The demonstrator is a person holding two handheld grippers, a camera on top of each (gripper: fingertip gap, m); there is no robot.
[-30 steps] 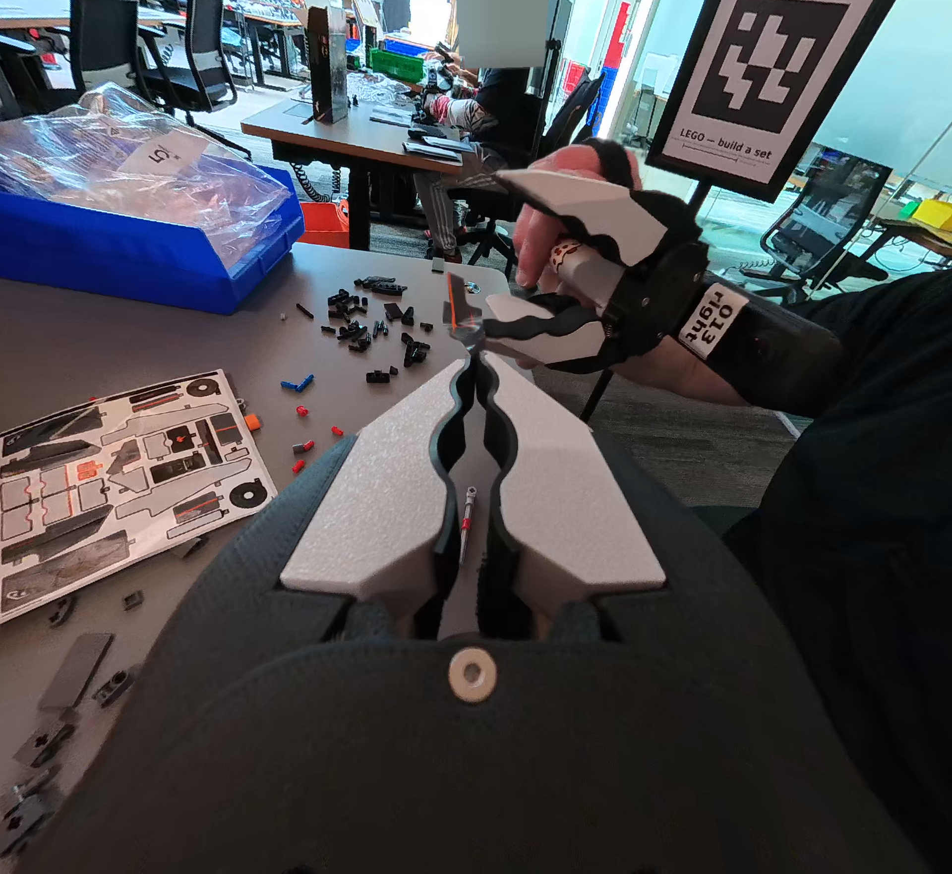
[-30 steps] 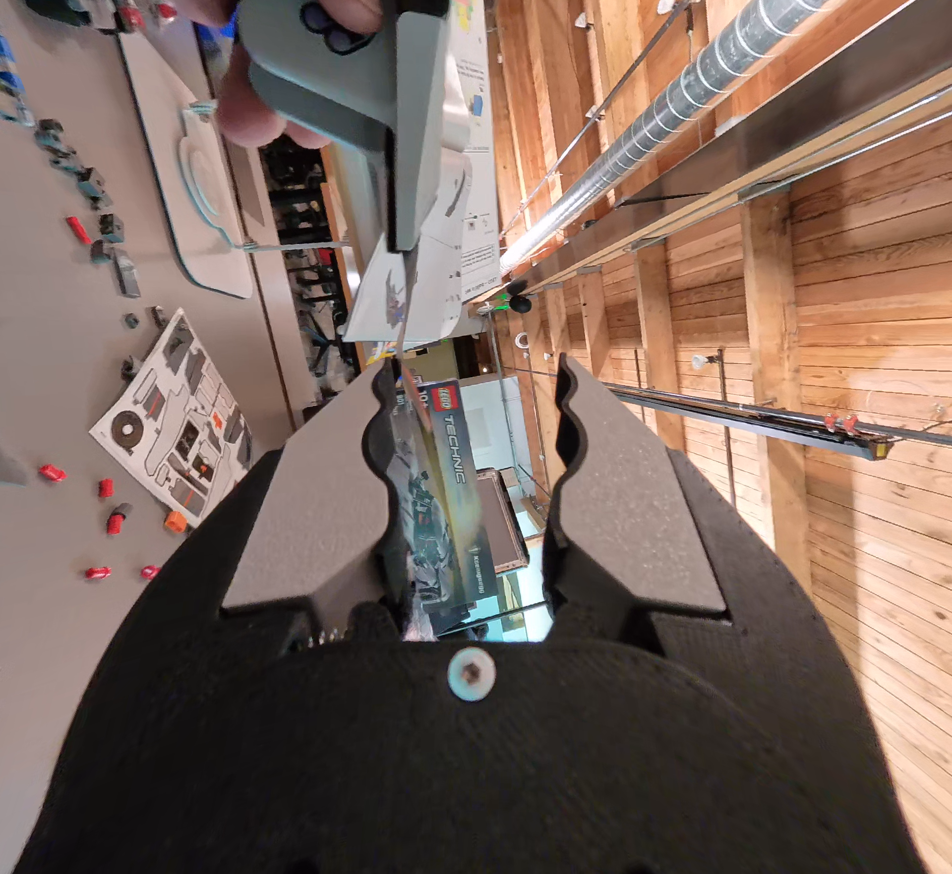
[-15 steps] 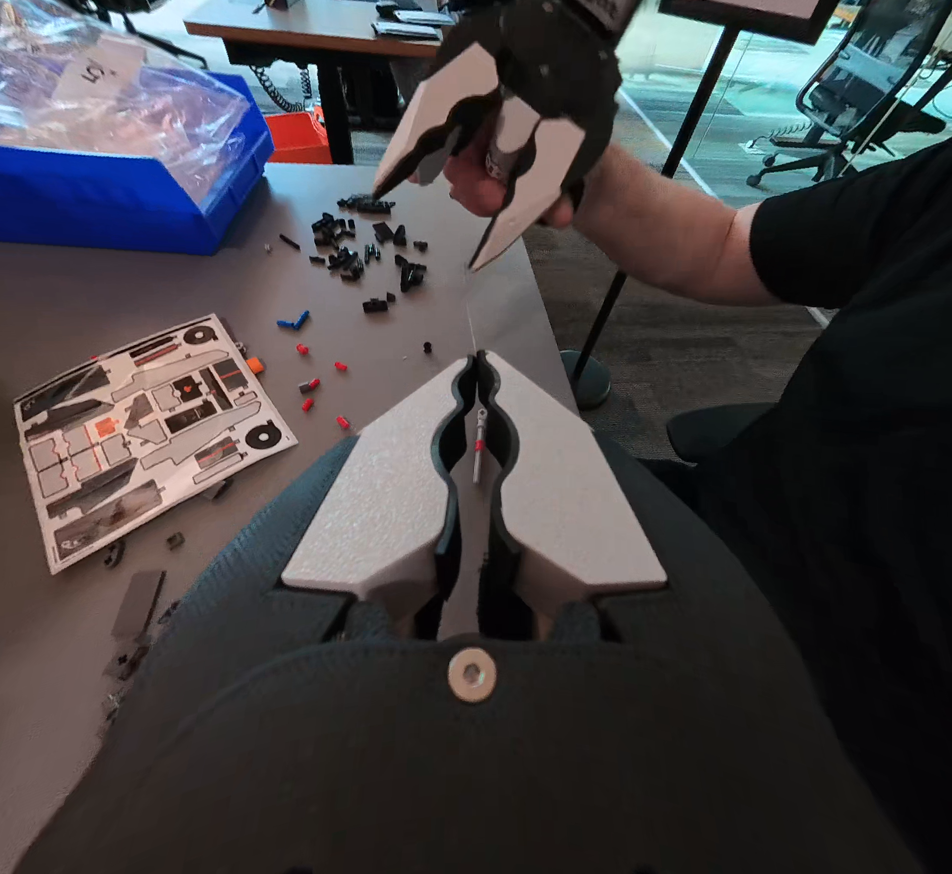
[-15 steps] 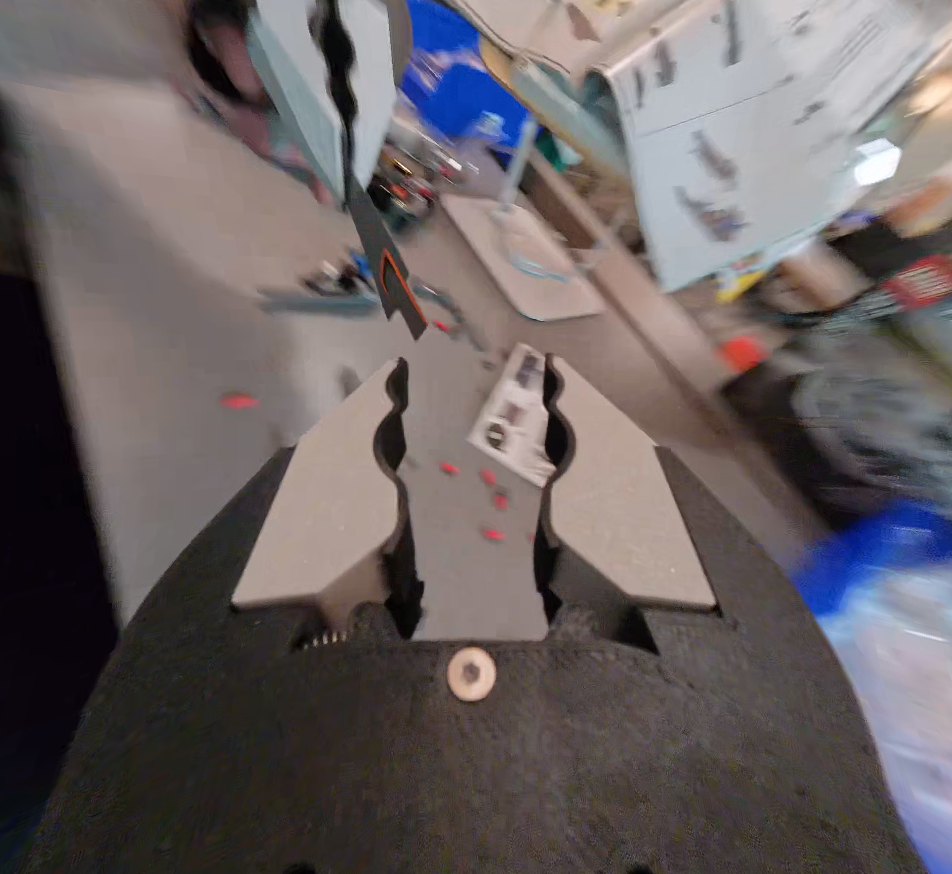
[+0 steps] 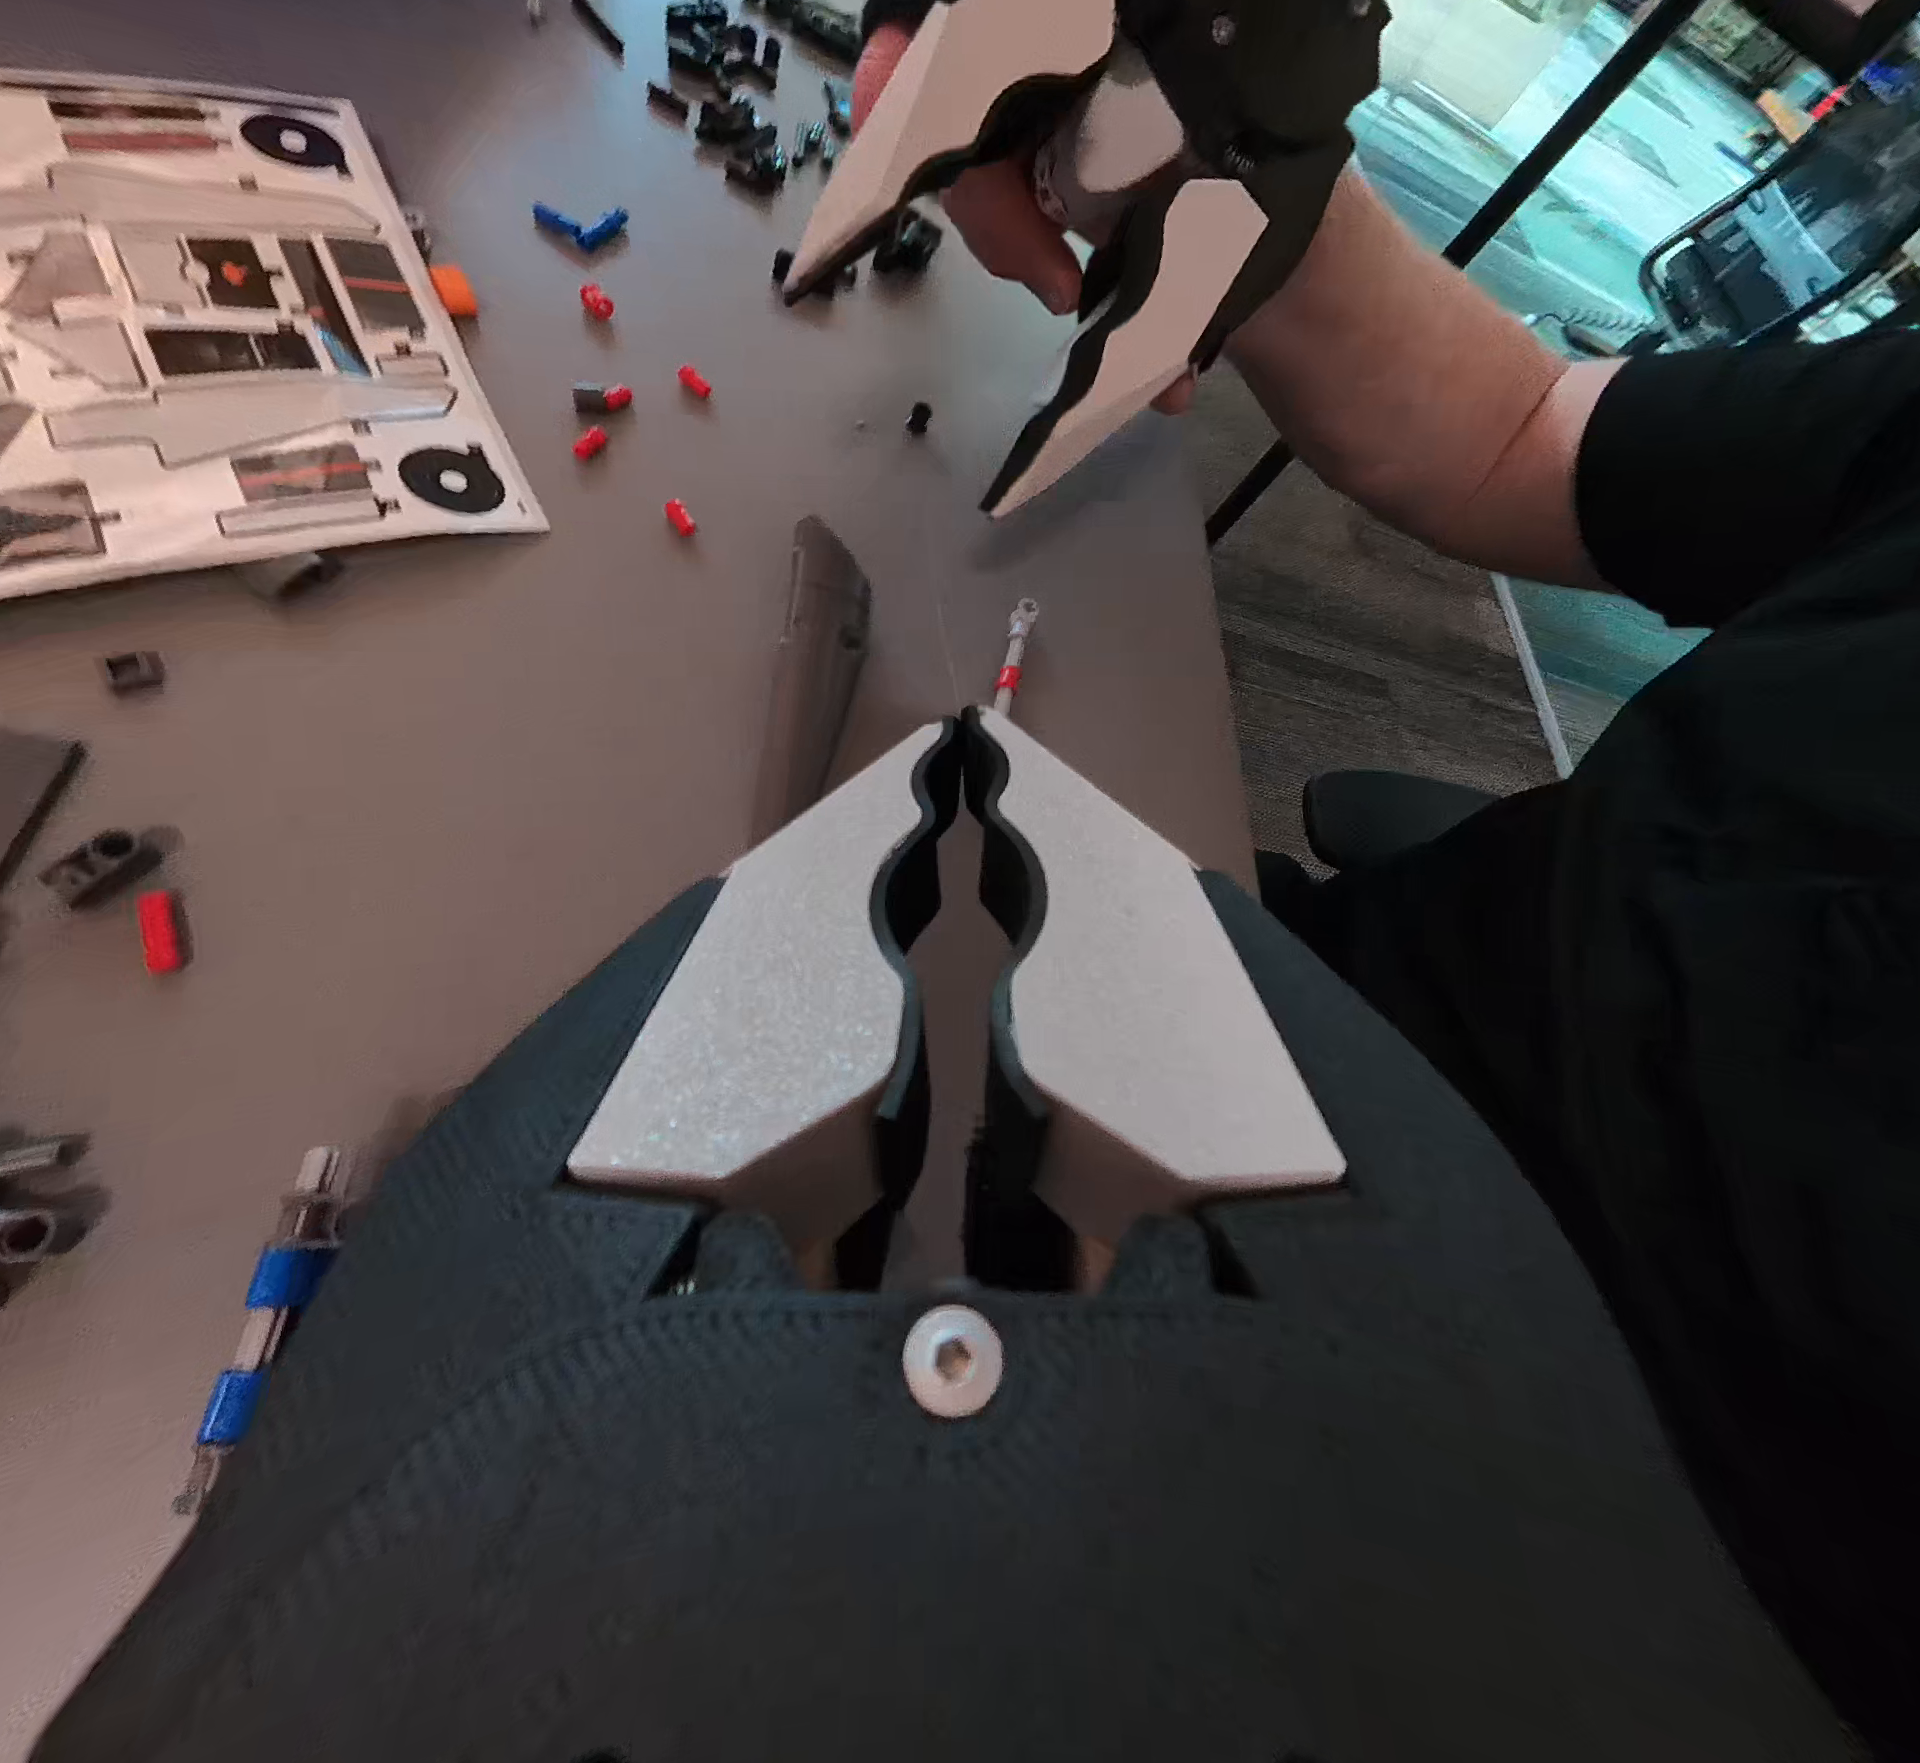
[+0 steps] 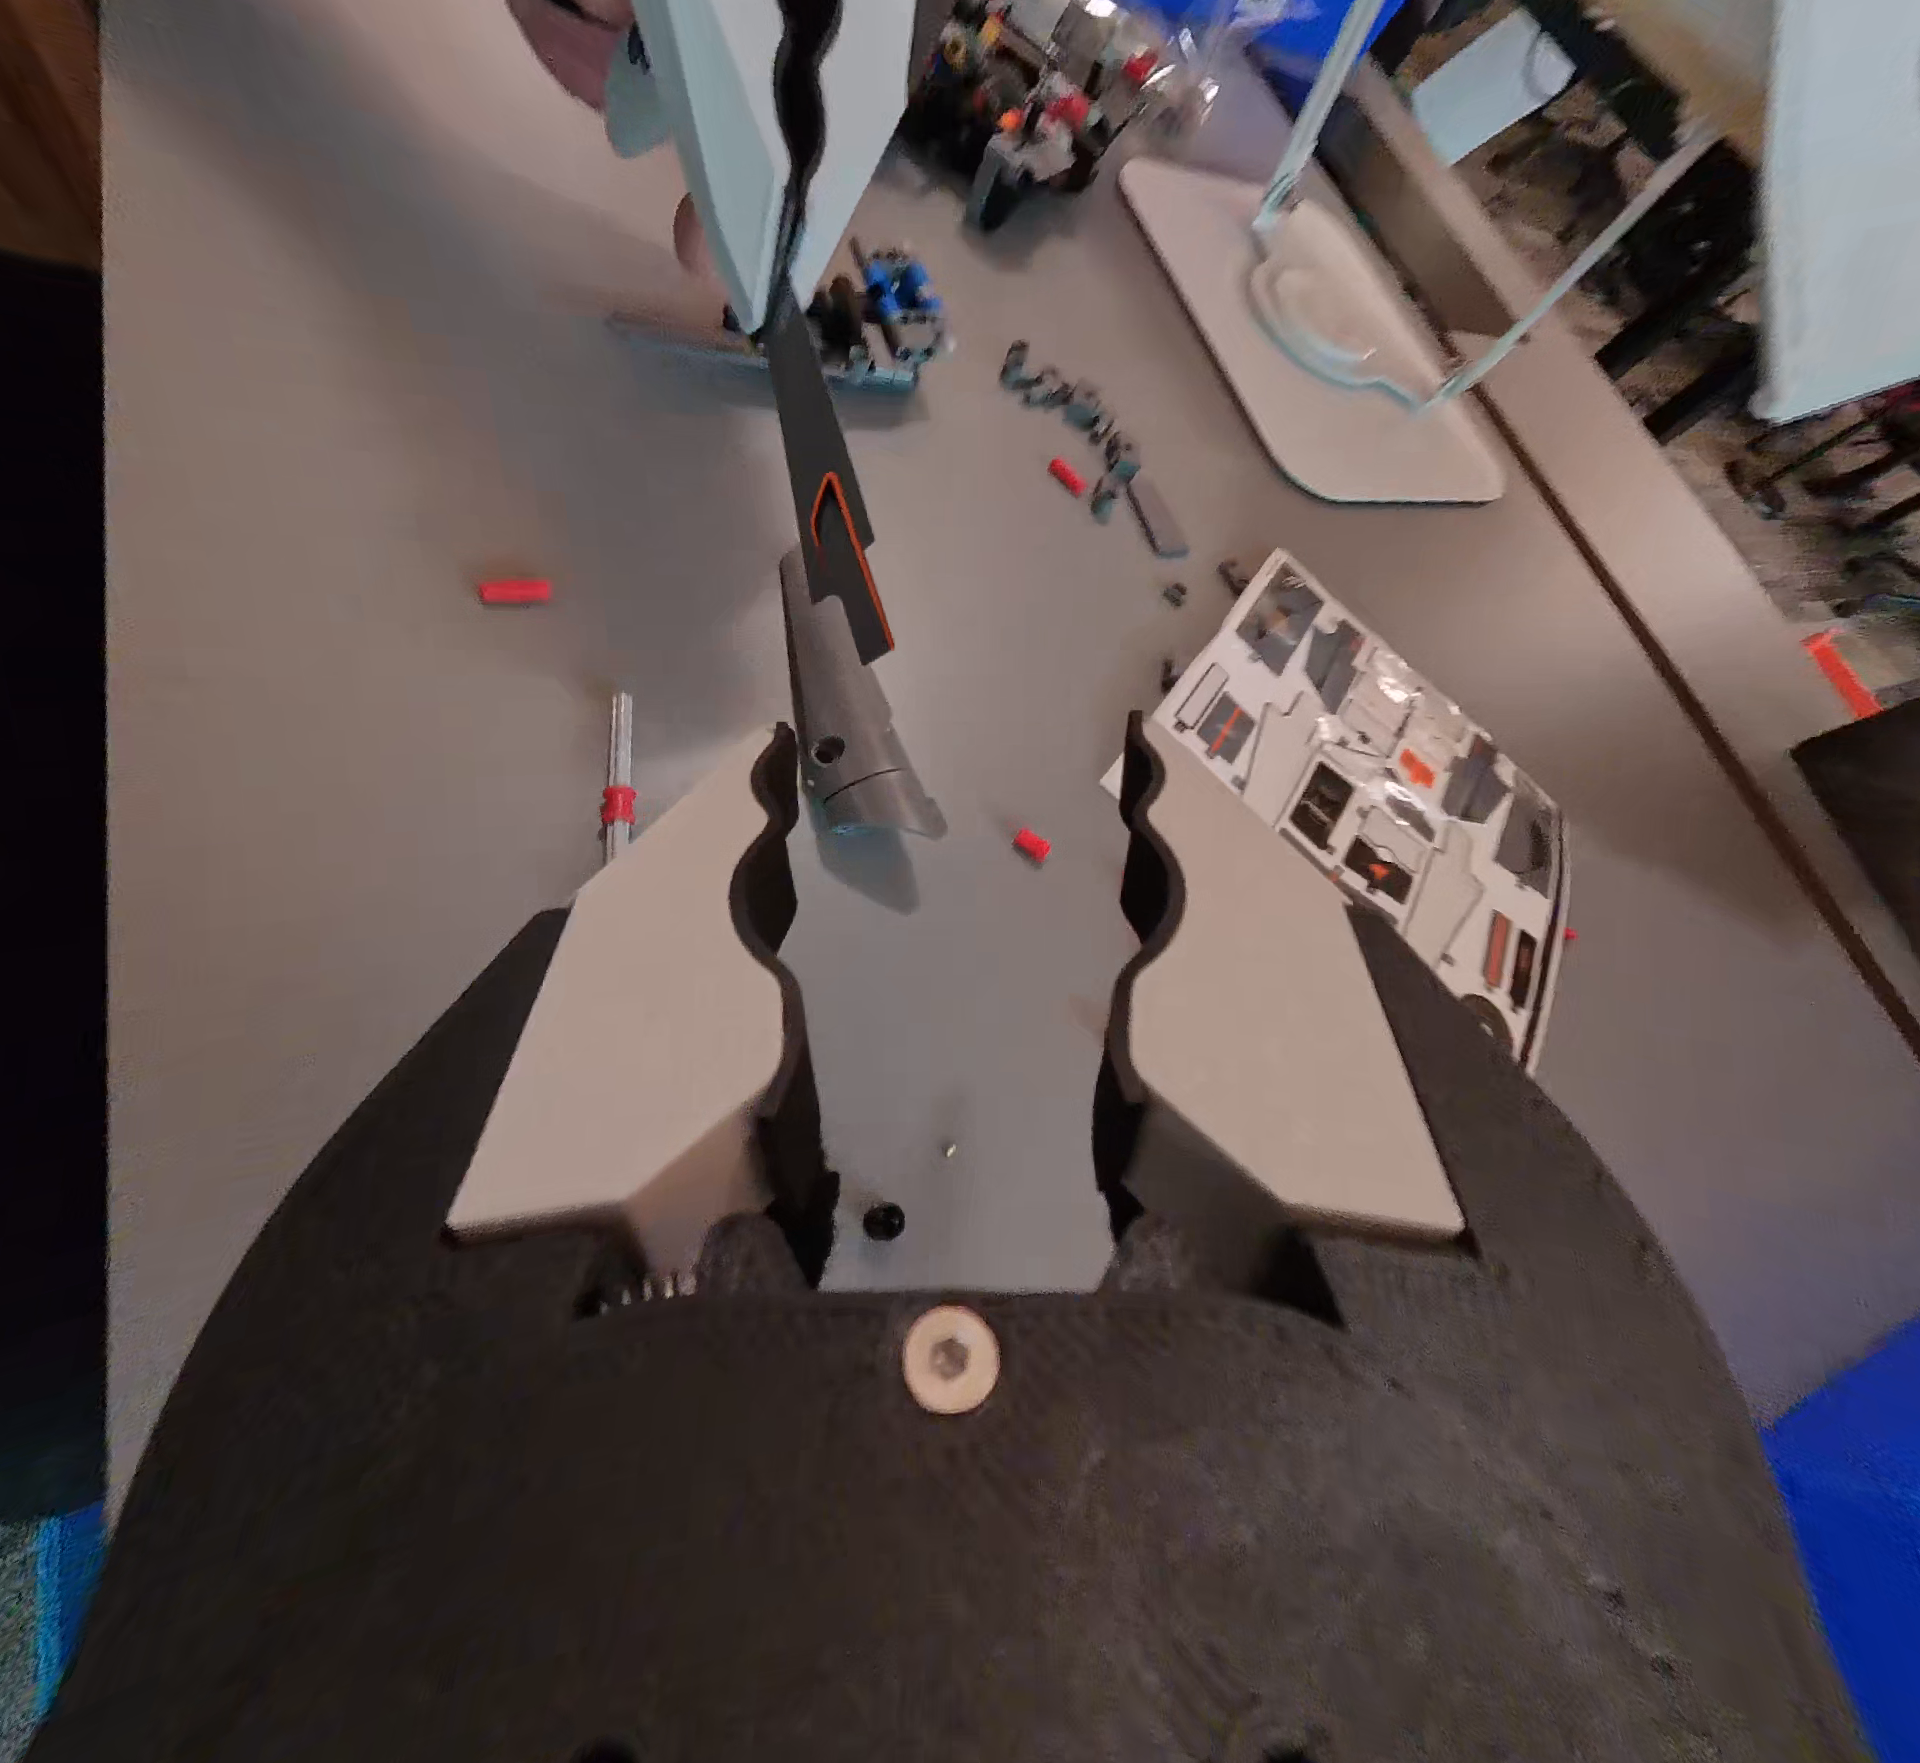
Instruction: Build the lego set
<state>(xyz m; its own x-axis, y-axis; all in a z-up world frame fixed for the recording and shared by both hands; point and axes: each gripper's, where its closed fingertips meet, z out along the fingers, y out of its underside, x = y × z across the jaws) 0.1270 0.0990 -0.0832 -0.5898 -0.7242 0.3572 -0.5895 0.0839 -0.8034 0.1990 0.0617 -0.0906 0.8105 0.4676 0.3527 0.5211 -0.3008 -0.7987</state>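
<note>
My left gripper (image 5: 961,721) is shut on a thin black sticker with orange trim (image 6: 831,508). In the right wrist view it hangs from the left gripper (image 6: 774,316), with its lower end just above a grey Lego panel (image 6: 842,747) lying on the table. In the left wrist view the sticker is edge-on and barely visible, and the panel (image 5: 816,664) lies just ahead and left of my fingertips. My right gripper (image 6: 956,747) is open and empty. It hovers over the table facing the panel, and also shows in the left wrist view (image 5: 894,399).
The sticker sheet (image 5: 229,321) lies left of the panel. Red pins (image 5: 681,516), blue pins (image 5: 577,222) and a pile of black parts (image 5: 738,82) are scattered beyond. A grey axle with a red bush (image 5: 1013,653) lies near the table's right edge. A white stand base (image 6: 1309,331) sits farther off. About 9 cm separates my left fingertips from my right.
The right gripper let go of the sticker, opened and swung down to face the table. The left gripper kept the sticker and lowered it over the grey panel.
</note>
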